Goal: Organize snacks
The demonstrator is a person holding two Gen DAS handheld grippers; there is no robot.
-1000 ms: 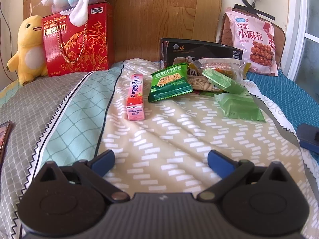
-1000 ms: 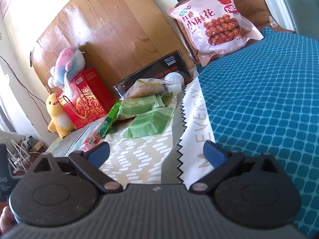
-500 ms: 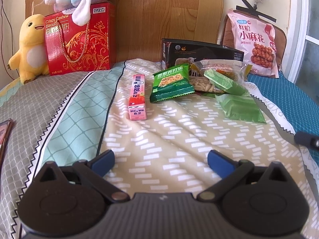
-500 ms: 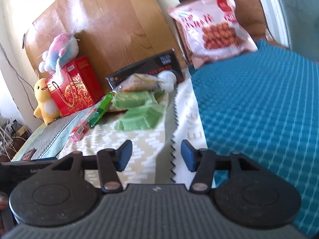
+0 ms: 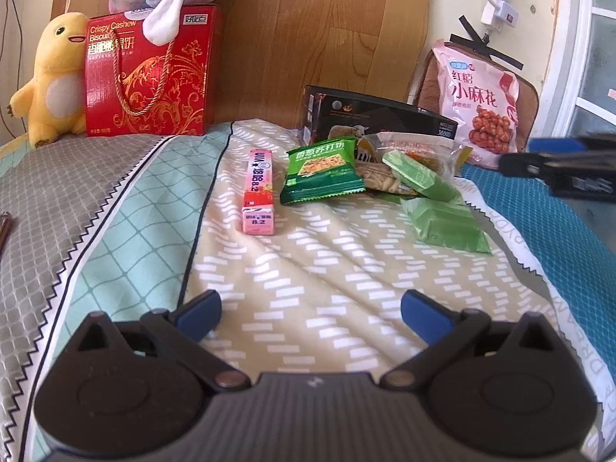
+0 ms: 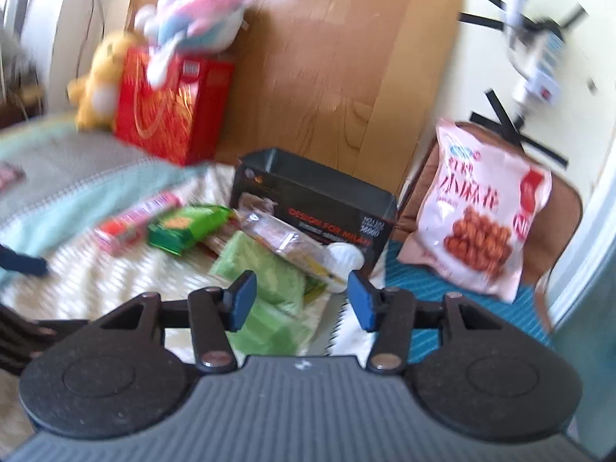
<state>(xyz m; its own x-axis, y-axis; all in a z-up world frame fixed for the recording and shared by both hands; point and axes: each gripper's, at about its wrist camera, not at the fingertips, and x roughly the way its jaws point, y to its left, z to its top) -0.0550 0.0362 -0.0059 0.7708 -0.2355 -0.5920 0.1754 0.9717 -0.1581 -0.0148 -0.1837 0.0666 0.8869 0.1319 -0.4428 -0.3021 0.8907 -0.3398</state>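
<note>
Whereas half a second ago the right gripper (image 6: 298, 298) looked along the blue side of the bed from low down, it now faces the snack pile from nearer and higher, its view blurred; its jaws stand at a moderate gap, holding nothing, a little wider than before. Left gripper (image 5: 310, 308): jaws wide apart, empty, over the patterned bed cover (image 5: 308, 269), placed as before.

Snacks, at the head end of the bed:
- pink stick box (image 5: 260, 188), lying lengthwise, apart to the left of the pile;
- dark green cracker pack (image 5: 321, 171), just right of it;
- two light green packets (image 5: 446, 219), the nearer one flat and closest to the cover's zigzag right edge;
- clear wrapped pack (image 6: 285, 240), leaning on the black box (image 6: 315, 200);
- pink bag (image 6: 483, 211), upright at the far right corner against a brown cushion.

Red gift box (image 5: 150, 77) and yellow plush toy (image 5: 48, 81): far left corner.

Open room: bare cover between the left gripper and the snacks; blue mattress strip (image 5: 558, 231) along the right edge.
</note>
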